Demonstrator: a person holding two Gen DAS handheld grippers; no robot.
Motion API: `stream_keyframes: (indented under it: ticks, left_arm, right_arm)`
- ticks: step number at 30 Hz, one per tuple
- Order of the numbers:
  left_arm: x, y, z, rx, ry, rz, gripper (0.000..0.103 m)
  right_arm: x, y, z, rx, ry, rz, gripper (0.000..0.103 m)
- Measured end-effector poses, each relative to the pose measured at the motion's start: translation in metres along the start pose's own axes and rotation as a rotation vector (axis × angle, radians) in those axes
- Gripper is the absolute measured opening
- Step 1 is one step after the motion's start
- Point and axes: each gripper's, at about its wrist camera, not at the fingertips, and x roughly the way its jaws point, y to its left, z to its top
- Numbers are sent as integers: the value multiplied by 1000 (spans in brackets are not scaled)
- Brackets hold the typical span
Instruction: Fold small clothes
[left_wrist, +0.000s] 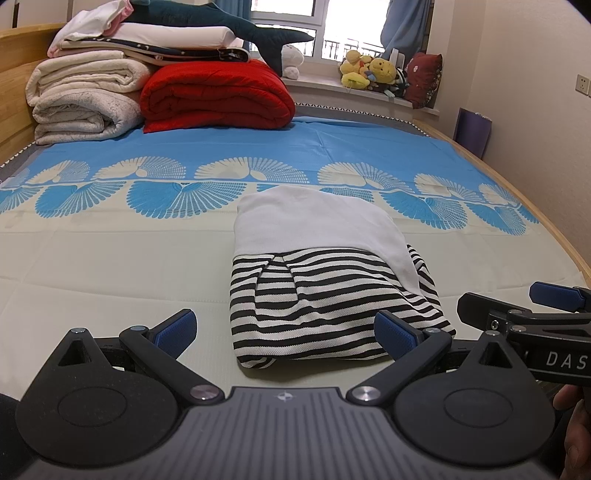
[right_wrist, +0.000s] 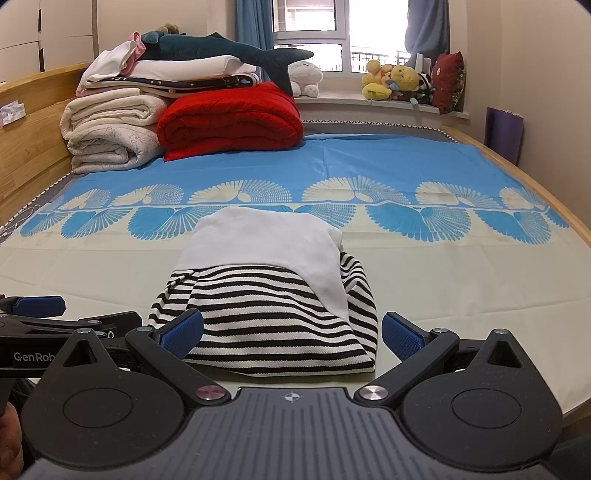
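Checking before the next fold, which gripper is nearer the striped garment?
Roughly equal. The open left gripper and open right gripper each straddle the striped garment's near edge.

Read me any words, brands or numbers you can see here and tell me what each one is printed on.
"DAS": white letters on the black body of the right claw, cut off by the edge of the left wrist view.
"GenRob": white letters on the black body of the left claw, cut off behind the right claw's own linkage.
The folded striped garment and the bedsheet show no readable text.
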Motion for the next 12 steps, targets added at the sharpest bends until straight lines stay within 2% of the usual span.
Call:
stream_keyframes:
  ticks: [12]
  left_arm:
    - [0,0,0,0,1,1,102]
  right_arm:
    - [0,1,-1,2,1,-1,102]
